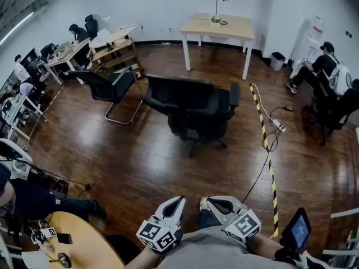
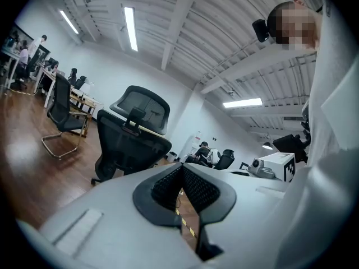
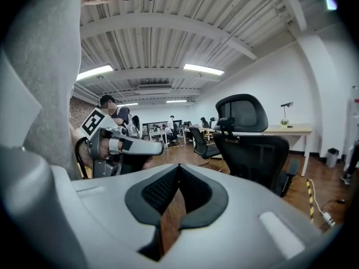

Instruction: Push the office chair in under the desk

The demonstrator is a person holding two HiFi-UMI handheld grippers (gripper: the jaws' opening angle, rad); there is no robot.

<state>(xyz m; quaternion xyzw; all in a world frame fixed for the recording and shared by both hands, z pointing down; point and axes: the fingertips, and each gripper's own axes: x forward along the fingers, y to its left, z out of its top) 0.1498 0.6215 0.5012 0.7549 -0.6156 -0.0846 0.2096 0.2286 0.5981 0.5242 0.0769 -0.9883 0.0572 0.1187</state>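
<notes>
Wood-floored office, left gripper (image 1: 173,207) and right gripper (image 1: 216,205) closed, side by side

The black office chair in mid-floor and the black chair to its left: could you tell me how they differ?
The office chair stands on a central pedestal with spreading legs; the sled-base chair rests on a bent metal tube frame. The office chair has a headrest and looks bulkier; the sled-base chair has none and looks slimmer. Both are black and unoccupied.

Open floor (image 1: 140,167) before chair (image 1: 193,108) (tape (image 1: 268,157) right)
</notes>
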